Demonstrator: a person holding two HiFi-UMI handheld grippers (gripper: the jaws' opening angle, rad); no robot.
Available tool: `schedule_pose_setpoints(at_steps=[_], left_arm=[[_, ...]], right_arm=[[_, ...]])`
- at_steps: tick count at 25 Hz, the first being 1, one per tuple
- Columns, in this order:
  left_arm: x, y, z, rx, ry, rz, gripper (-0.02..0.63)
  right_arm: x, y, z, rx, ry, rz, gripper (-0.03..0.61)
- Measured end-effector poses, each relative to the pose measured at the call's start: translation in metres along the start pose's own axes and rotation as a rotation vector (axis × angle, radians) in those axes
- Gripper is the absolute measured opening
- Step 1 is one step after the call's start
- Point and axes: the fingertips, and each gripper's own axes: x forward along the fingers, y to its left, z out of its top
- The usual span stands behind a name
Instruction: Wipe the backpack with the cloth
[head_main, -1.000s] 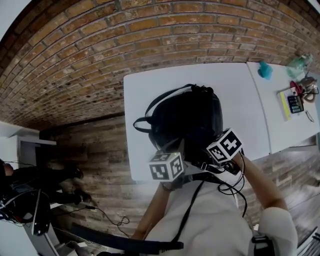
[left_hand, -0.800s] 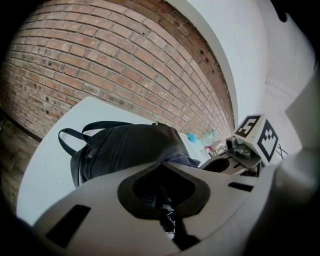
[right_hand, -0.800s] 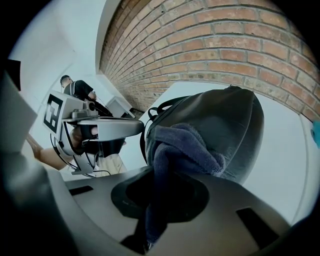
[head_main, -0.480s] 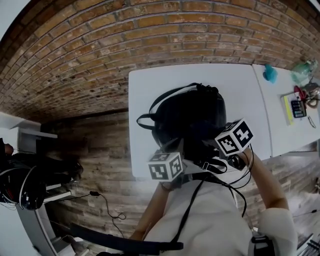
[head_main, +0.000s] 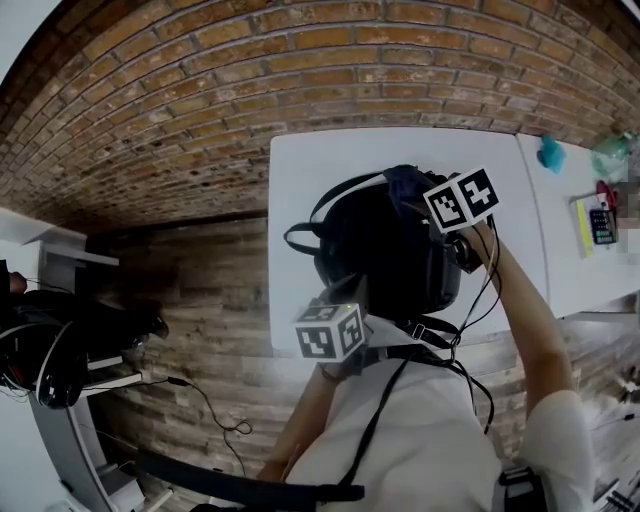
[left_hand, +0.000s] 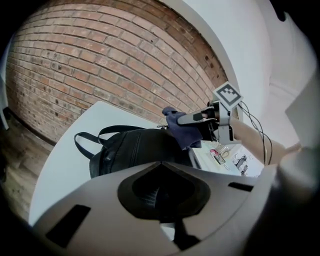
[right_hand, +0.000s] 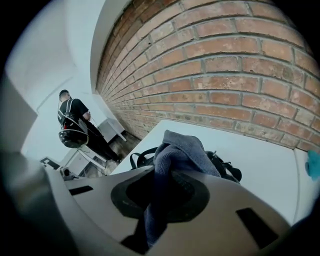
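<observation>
Right gripper view: I keep the right gripper (right_hand: 160, 196) clamped on the cloth (right_hand: 182, 150) above the backpack (head_main: 385, 240), ready to wipe. The left gripper (left_hand: 160, 192) pinches the backpack's near edge, steadying it on the surface (head_main: 300, 200).

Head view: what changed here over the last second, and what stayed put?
The right hand-held gripper, shut on the blue-grey cloth, swept across the black backpack from its near edge to its far end. Nothing was grasped or released. The left hand-held gripper stayed at the near edge, apparently clamped on the backpack, which kept its place on the white table.
</observation>
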Motion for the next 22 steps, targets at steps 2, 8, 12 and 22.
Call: schedule_pose_setpoints(at_steps=[2, 8, 12, 22], left_arm=[[-0.002, 0.003, 0.002, -0.004, -0.003, 0.004, 0.005], [-0.005, 0.013, 0.004, -0.014, -0.006, 0.009, 0.005], [-0.005, 0.016, 0.005, -0.018, -0.006, 0.008, 0.005], [-0.001, 0.018, 0.006, -0.020, 0.003, -0.004, 0.005]], right_arm=[[0.011, -0.012, 0.009, 0.011, 0.007, -0.031, 0.038], [0.037, -0.039, 0.016, 0.030, 0.049, -0.114, 0.038], [0.048, -0.052, 0.011, 0.061, 0.076, -0.164, 0.038], [0.055, -0.057, 0.001, 0.048, 0.124, -0.207, 0.038]])
